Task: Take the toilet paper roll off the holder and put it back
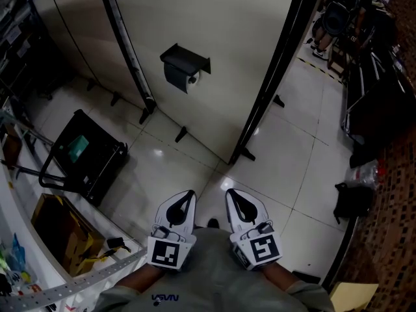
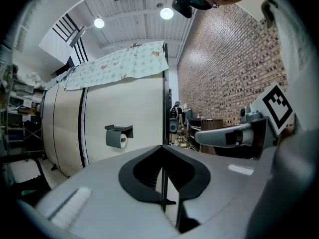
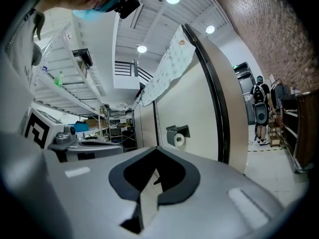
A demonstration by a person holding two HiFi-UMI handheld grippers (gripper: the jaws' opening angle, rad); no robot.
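At the upper middle of the head view, well apart from both of your tongs, the toilet paper roll [image 1: 192, 80] sits in its dark holder [image 1: 184, 62], mounted on the cream partition panel [image 1: 227, 38]; the roll has not been taken off yet, and you have the whole reach to it ahead of you. From the left gripper [image 1: 188, 196] the roll lies up the frame and about in line; from the right gripper [image 1: 234, 196] it lies up and to the left; both are about equally far away, low in the frame just above your lap. The roll's long axis appears to run level along the panel, its core end turned toward the right of the frame; so the right hand looks better placed to draw it off sideways, though that is a judgement. In the left gripper view the jaws are pressed together with nothing between them; in the right gripper view the jaws are likewise closed tight and empty; neither touches anything.
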